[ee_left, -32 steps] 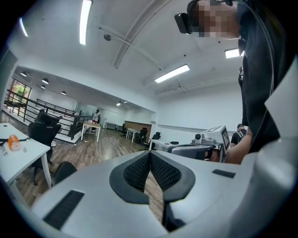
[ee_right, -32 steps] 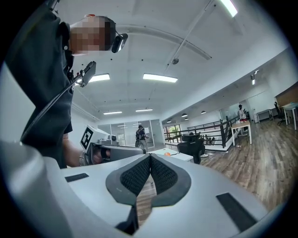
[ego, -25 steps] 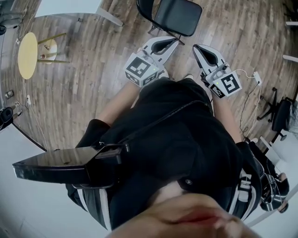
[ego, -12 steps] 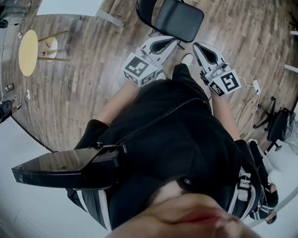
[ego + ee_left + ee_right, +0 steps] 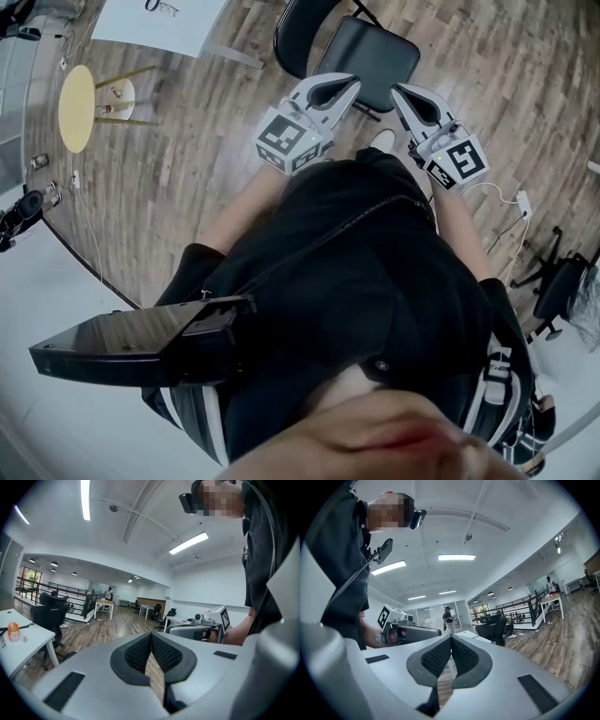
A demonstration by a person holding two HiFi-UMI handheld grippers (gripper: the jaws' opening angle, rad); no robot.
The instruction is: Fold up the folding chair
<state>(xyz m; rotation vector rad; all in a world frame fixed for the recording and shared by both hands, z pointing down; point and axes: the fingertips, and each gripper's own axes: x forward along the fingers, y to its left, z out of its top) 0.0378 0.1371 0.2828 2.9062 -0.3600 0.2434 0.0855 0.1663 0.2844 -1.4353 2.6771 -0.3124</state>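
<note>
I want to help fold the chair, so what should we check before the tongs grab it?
1. Folding chair unfolded and standing: ok.
2. Folding chair straight ahead of both tongs: ok.
3. Left tongs empty: ok.
4. Right tongs empty: ok.
5. Tongs open for grabbing: not ok, both are shut.
6. Tongs touching the folding chair: cannot tell.

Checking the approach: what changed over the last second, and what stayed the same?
The person has stepped toward the folding chair, bringing the left gripper and right gripper from short of it to its seat's near edge in the head view; contact cannot be told. Nothing was grasped or released. Both grippers stay shut and empty; the chair stays unfolded.
</note>
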